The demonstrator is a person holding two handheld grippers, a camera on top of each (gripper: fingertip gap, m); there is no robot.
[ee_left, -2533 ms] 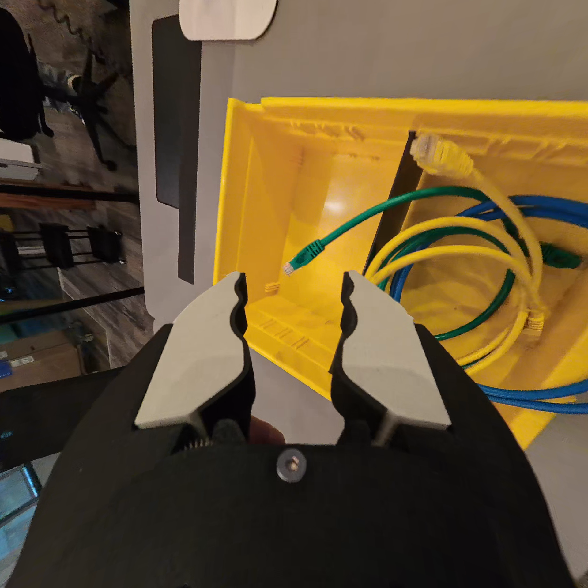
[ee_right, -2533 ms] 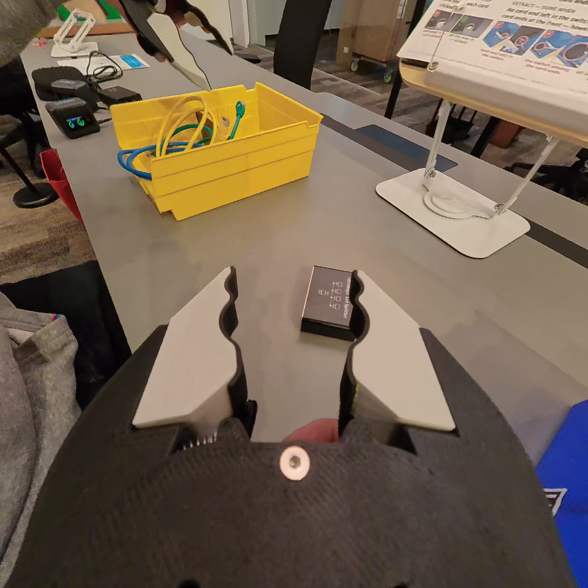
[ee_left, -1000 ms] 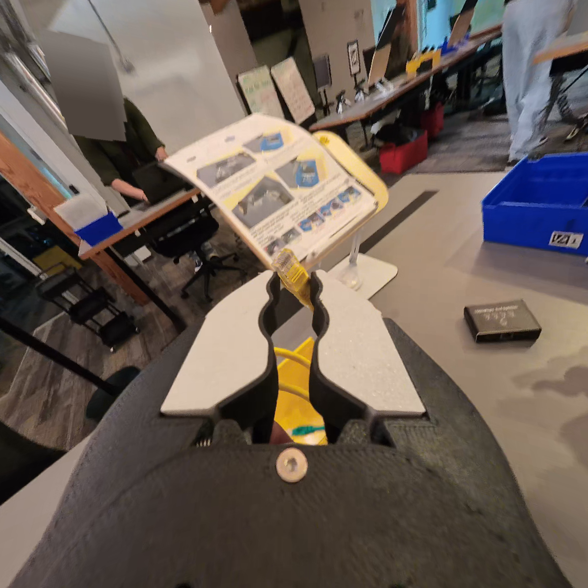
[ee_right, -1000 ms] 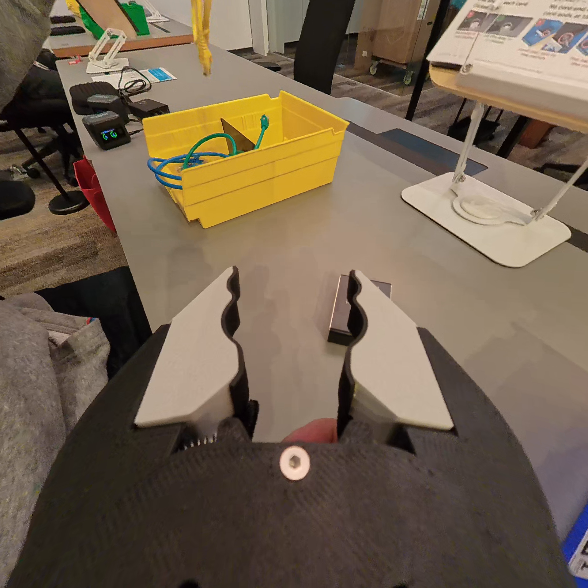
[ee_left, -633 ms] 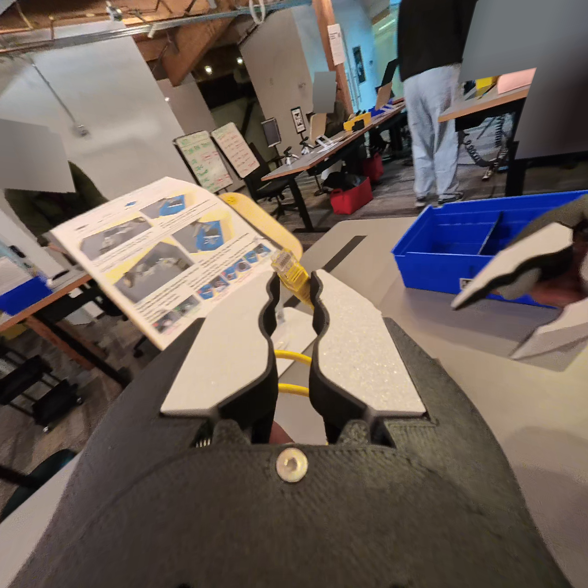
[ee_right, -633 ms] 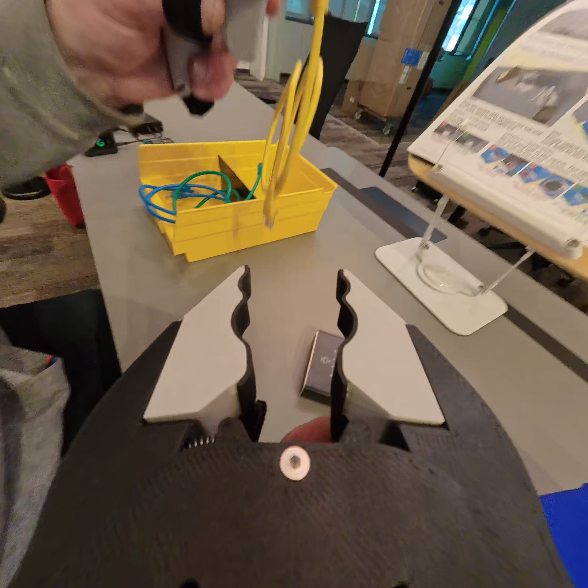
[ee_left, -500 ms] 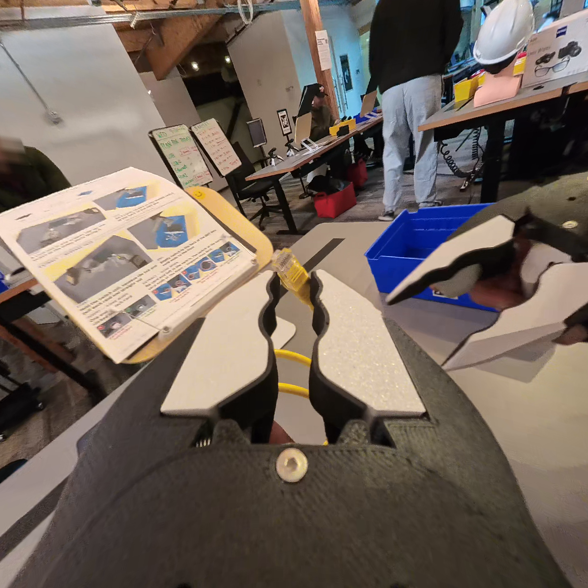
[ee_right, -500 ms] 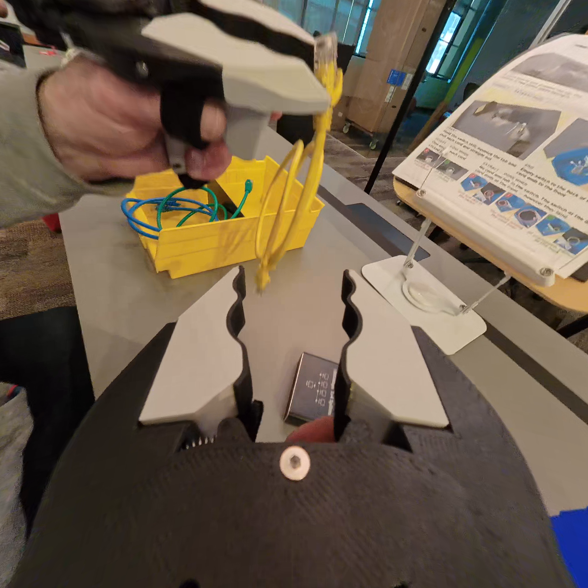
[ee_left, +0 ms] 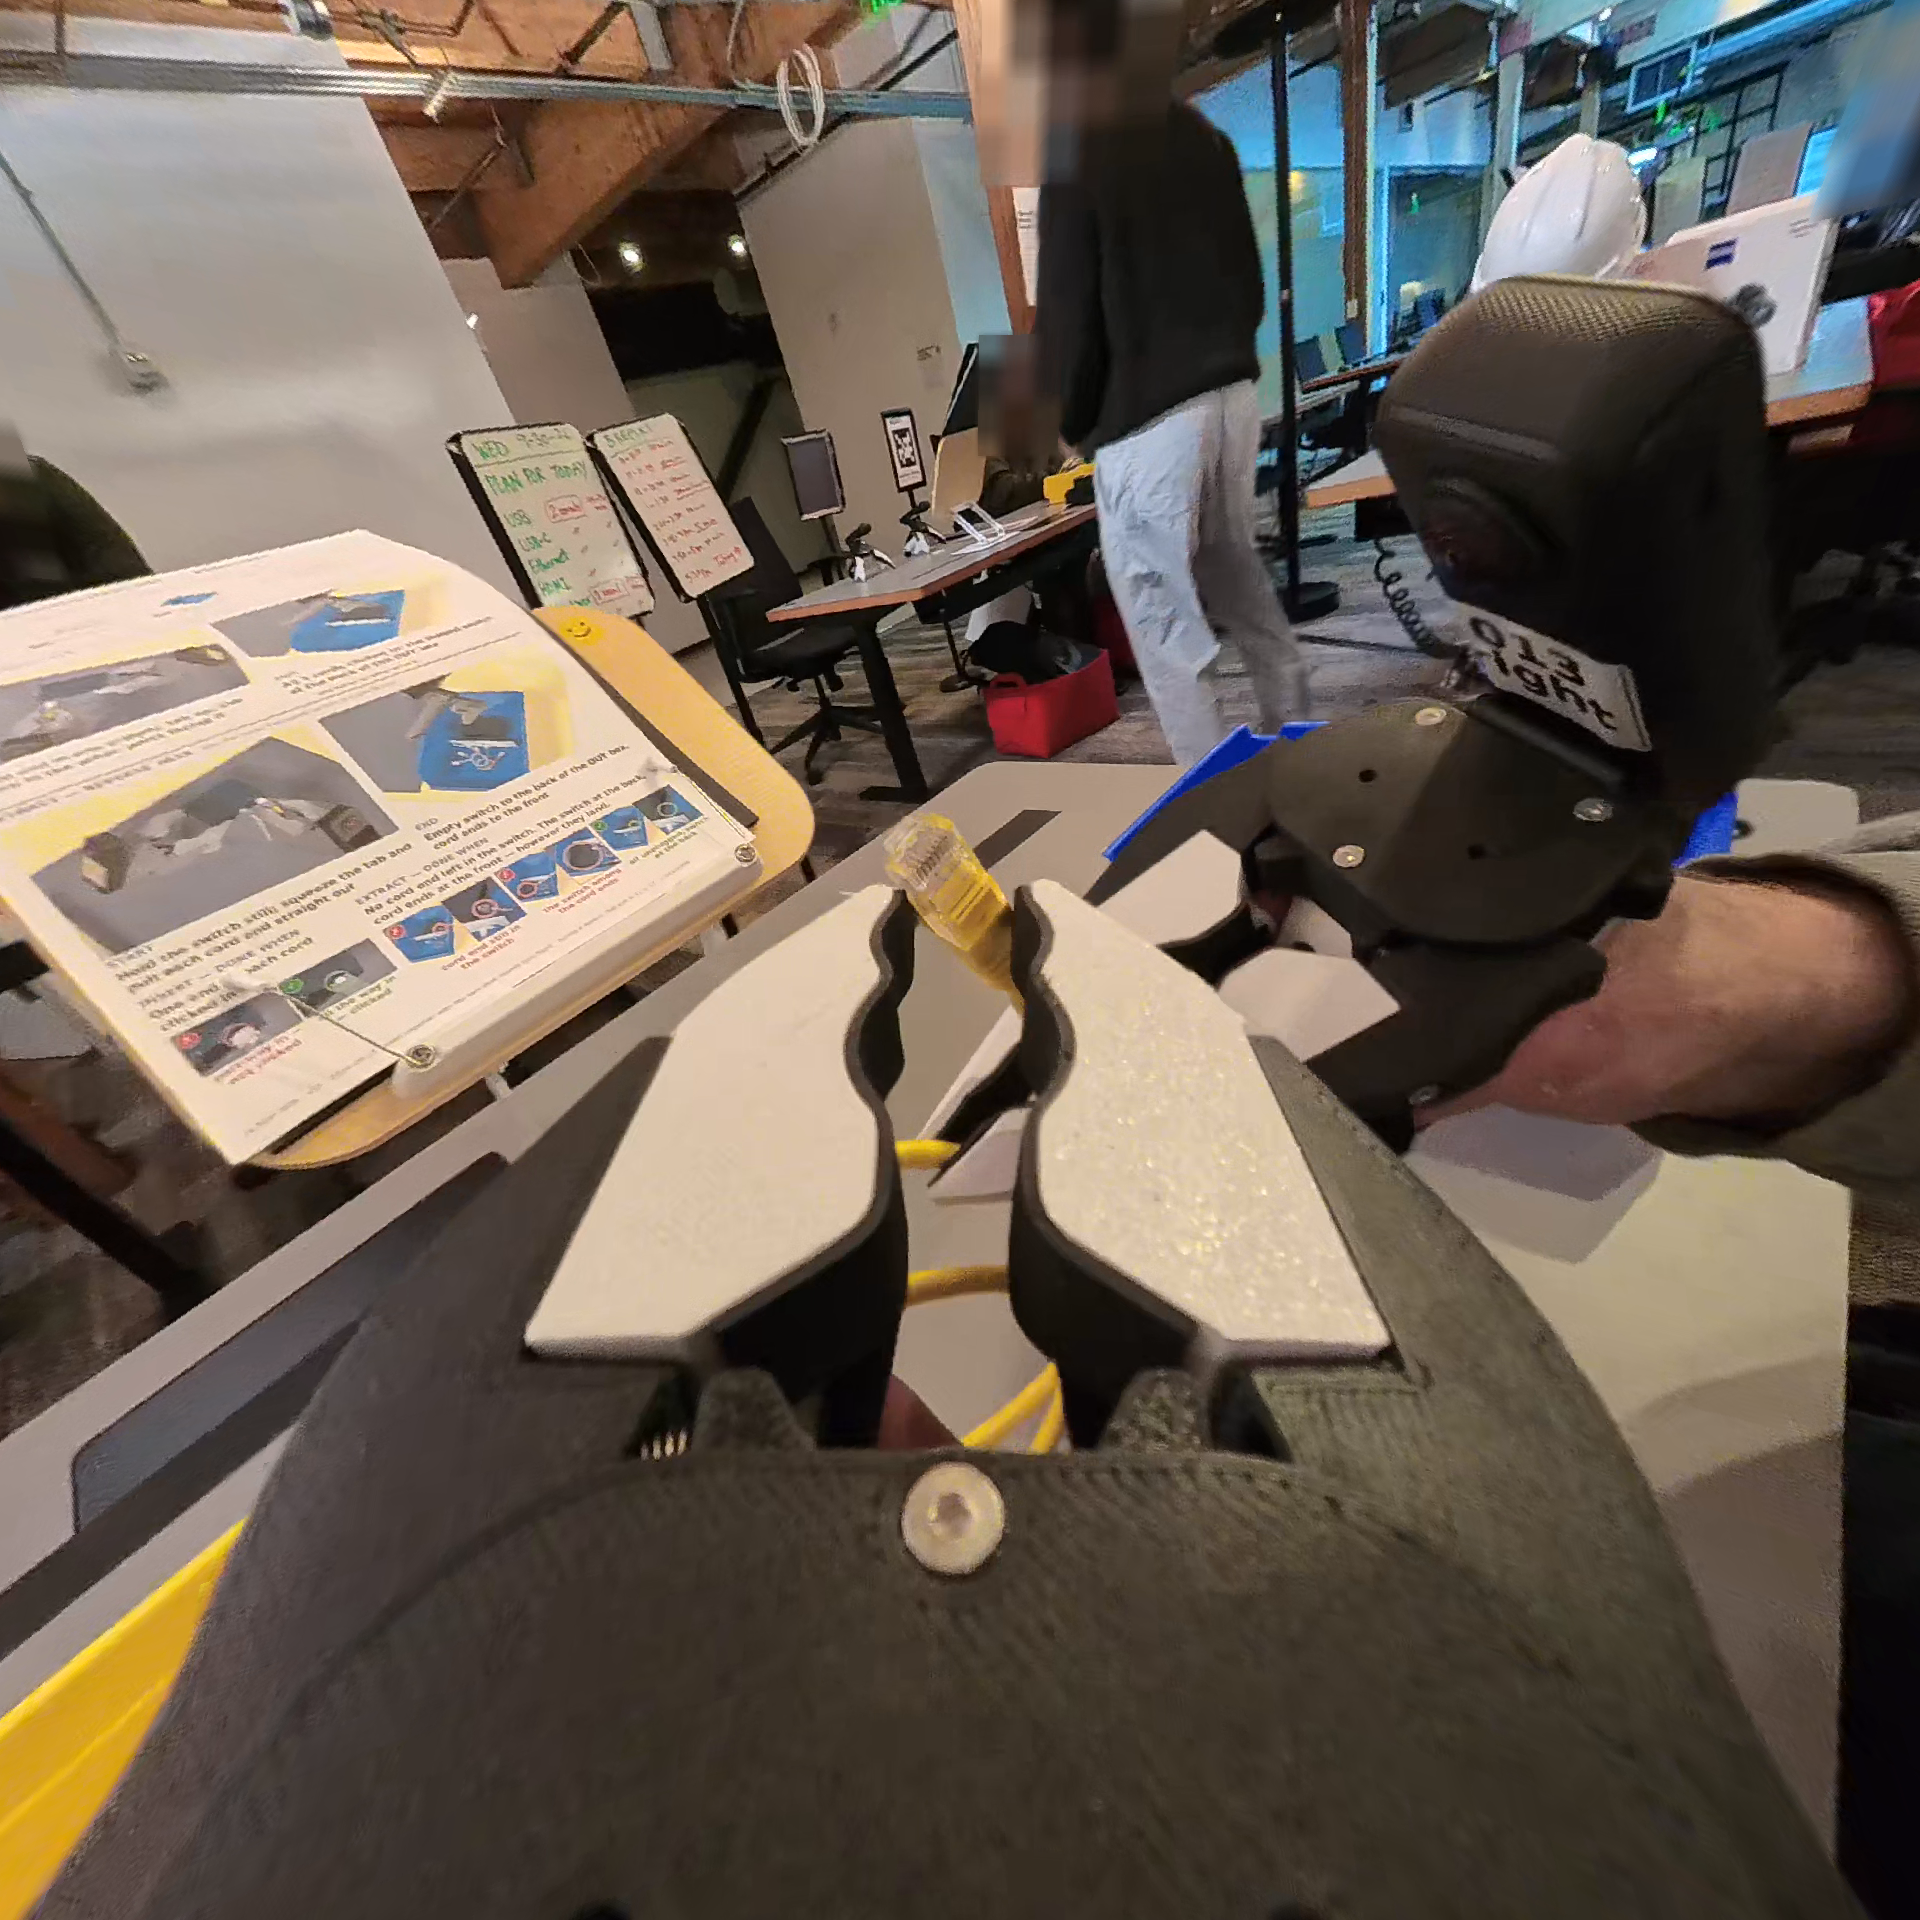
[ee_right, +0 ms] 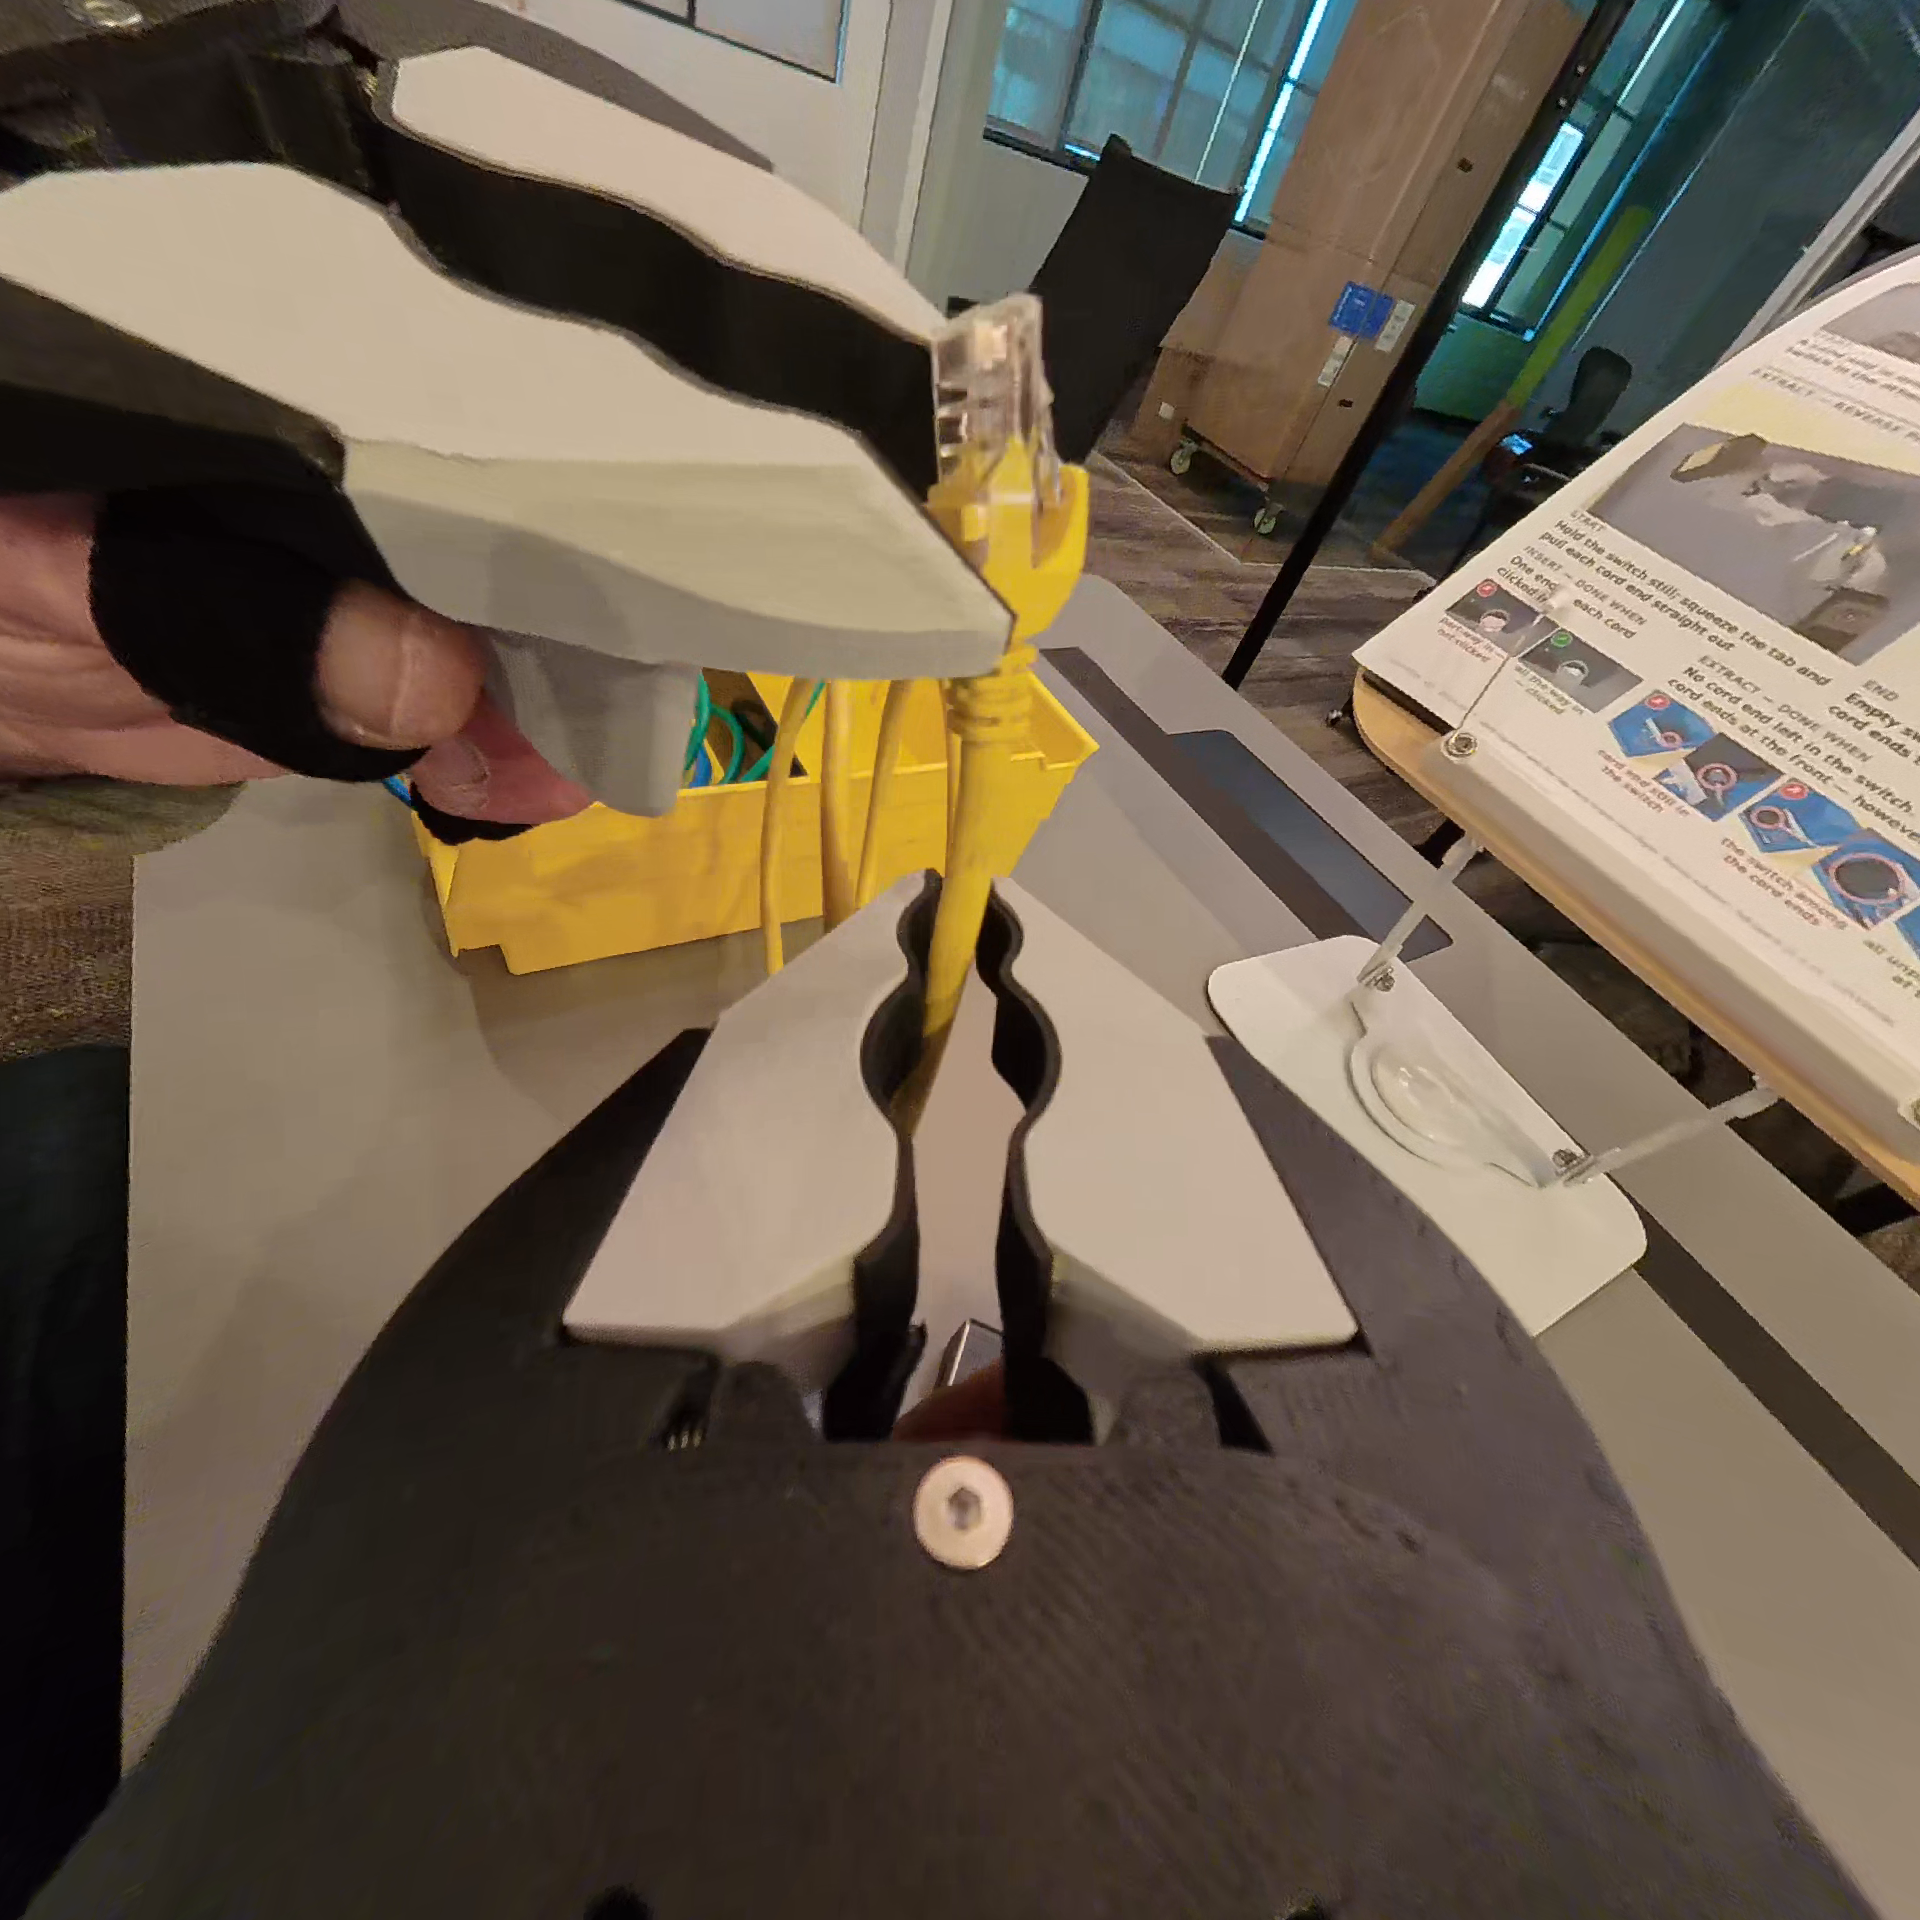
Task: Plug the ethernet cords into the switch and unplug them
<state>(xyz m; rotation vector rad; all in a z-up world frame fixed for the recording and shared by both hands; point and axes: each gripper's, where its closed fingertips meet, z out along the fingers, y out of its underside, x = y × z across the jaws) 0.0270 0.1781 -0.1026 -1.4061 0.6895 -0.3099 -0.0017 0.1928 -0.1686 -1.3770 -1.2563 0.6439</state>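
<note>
Left gripper (ee_left: pixel 961 935) pinches the yellow cord (ee_left: pixel 966 914) just under its plug (ee_left: pixel 925 847); clear plug tip sticks out past the fingertips toward 11 o'clock. Cord slack loops down behind the fingers at 6 o'clock. Jaws narrow, clamped on the cord boot.

In the right wrist view, the left gripper (ee_right: pixel 987 540) comes in from 9 o'clock, held by a hand (ee_right: pixel 156 675) in a black fingerless glove. Plug (ee_right: pixel 992 384) points up at 12 o'clock, cord (ee_right: pixel 961 831) hangs straight down from it.

Right gripper (ee_right: pixel 956 914) nearly closed around the hanging cord below the plug; the cord runs between its fingertips and down into the upper notch. Whether the pads press the cord or only bracket it, cannot tell. More yellow loops hang just left of it, at 11 o'clock.

From the left wrist view the right gripper (ee_left: pixel 1195 935) sits at 3 o'clock, close beside the left fingers, a hand (ee_left: pixel 1683 1029) gripping its body.

Bin (ee_right: pixel 644 883), yellow, on the table (ee_right: pixel 312 1091) at 11 o'clock behind the cord; green and blue cords (ee_right: pixel 717 738) inside. Switch: only a small grey sliver (ee_right: pixel 961 1351) shows deep between the right fingers at 6 o'clock, lying on the table.

Instruction sheet (ee_right: pixel 1714 675) on a stand at 2 o'clock, white base (ee_right: pixel 1455 1143) on the table. Blue bin (ee_left: pixel 1174 800) edge peeks behind the right gripper. A person (ee_left: pixel 1164 416) stands in the background at 12 o'clock.
</note>
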